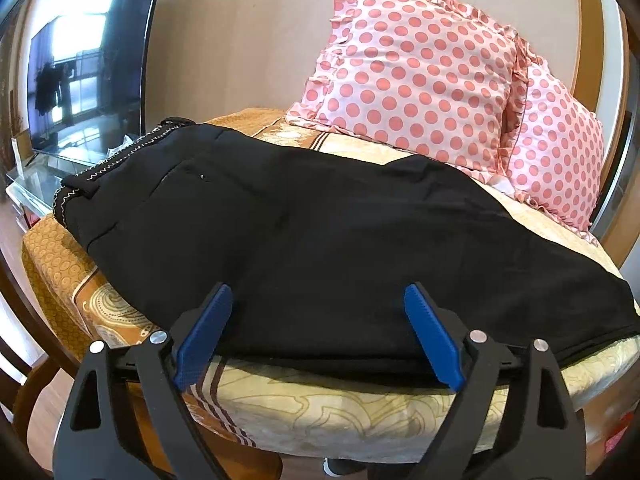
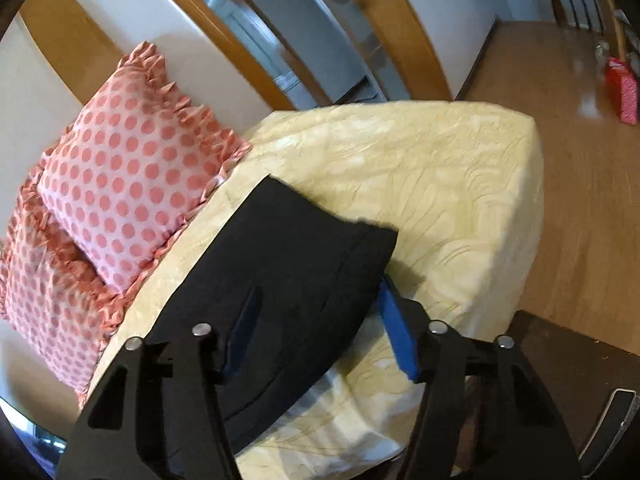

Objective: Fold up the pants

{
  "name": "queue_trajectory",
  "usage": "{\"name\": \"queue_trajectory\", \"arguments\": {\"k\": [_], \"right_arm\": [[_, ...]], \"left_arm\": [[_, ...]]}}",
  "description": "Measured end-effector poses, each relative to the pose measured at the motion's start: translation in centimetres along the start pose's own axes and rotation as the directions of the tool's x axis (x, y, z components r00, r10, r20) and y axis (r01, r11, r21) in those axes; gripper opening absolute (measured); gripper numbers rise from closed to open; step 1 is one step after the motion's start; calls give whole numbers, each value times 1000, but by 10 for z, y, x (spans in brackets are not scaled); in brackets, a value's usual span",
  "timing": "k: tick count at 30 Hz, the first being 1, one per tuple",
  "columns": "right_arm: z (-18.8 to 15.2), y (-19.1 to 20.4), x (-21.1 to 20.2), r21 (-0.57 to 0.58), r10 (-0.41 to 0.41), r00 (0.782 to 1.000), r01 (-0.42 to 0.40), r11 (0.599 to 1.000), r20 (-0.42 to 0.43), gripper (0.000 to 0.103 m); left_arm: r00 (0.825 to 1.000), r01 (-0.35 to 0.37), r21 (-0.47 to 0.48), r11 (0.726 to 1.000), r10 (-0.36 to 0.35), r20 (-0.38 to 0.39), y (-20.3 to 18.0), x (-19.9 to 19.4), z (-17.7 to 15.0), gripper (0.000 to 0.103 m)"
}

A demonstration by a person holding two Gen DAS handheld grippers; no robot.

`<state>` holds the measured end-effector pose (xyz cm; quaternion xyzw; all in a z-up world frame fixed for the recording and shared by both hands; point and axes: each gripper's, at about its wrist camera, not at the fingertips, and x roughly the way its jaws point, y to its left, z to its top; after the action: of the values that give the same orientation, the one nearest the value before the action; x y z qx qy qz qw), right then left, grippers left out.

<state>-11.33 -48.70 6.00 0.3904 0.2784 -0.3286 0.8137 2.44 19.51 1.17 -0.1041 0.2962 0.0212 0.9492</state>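
Observation:
Black pants [image 1: 304, 232] lie flat across the bed, waistband at the far left, legs running to the right. My left gripper [image 1: 318, 300] is open, its blue fingers spread over the near edge of the pants at mid-length. In the right wrist view the leg end of the pants [image 2: 288, 264] lies on the cream bedcover. My right gripper [image 2: 320, 300] is open. Its left finger [image 2: 244, 328] rests on the black cloth. Its right finger [image 2: 398, 336] sits just beyond the hem corner.
Two pink polka-dot pillows [image 1: 416, 76] lean against the wall at the back of the bed; they also show in the right wrist view [image 2: 128, 184]. A television [image 1: 80, 76] stands at the left. The bedcover [image 2: 440, 184] drops to a wooden floor [image 2: 560, 100] on the right.

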Motion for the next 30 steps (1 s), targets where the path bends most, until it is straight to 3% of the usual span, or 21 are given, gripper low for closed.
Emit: {"name": "queue_trajectory", "arguments": {"k": [2,6,8,11,12,14,15,17,18,20,22,24,26,28,30], "right_arm": [[-1,-7,-2,19,-12,1000,12,1000,8,31],[-2,-12,-3,46,33,999,-33,998,5,31],[-2,-2,0,-35,16,1000,-15,999,15,37],[-13,21,4,-232,-72,995,85,969,63,31],[-17,25,4,-279,-72,995,90,956,76,27],[-25,30,2,-332,-33,996,57,941,78,26],[-26,30,3,-345,-51,995,79,935,88,28],[-23,23,4,-288,-37,997,57,956,75,28],[-19,18,5,-235,-13,998,28,972,66,22],[-13,12,4,-158,57,997,-49,986,49,14],[-7,20,-4,-130,133,988,-122,984,76,12],[-4,47,-17,-160,217,972,-201,966,87,12],[-5,87,-30,-224,325,943,-302,927,72,12],[-18,143,-47,-309,457,889,-428,850,26,12],[-43,201,-62,-382,588,807,-563,733,-62,12]], "left_arm": [[1000,3,-2,1000,-3,1,0,1,0,90],[1000,11,-10,1000,-11,5,1,1,0,92],[1000,13,-10,1000,-13,9,0,1,-1,93],[1000,11,-6,1000,-11,13,0,2,-1,94],[1000,12,-4,1000,-12,15,0,2,-1,94],[1000,16,-6,1000,-15,15,0,2,-1,94],[1000,17,-5,1000,-17,15,1,2,-1,95],[1000,18,-4,1000,-18,16,0,2,-2,96],[1000,19,-3,1000,-19,17,0,2,-2,96],[1000,19,-2,1000,-19,19,0,2,-2,96],[1000,23,-5,1000,-23,19,1,2,-1,96],[999,28,-9,1000,-28,19,1,1,-1,96],[999,33,-14,999,-33,20,2,1,-1,96],[999,31,-13,999,-31,20,2,1,-1,96],[999,27,-10,1000,-27,21,2,2,-1,96]]}}
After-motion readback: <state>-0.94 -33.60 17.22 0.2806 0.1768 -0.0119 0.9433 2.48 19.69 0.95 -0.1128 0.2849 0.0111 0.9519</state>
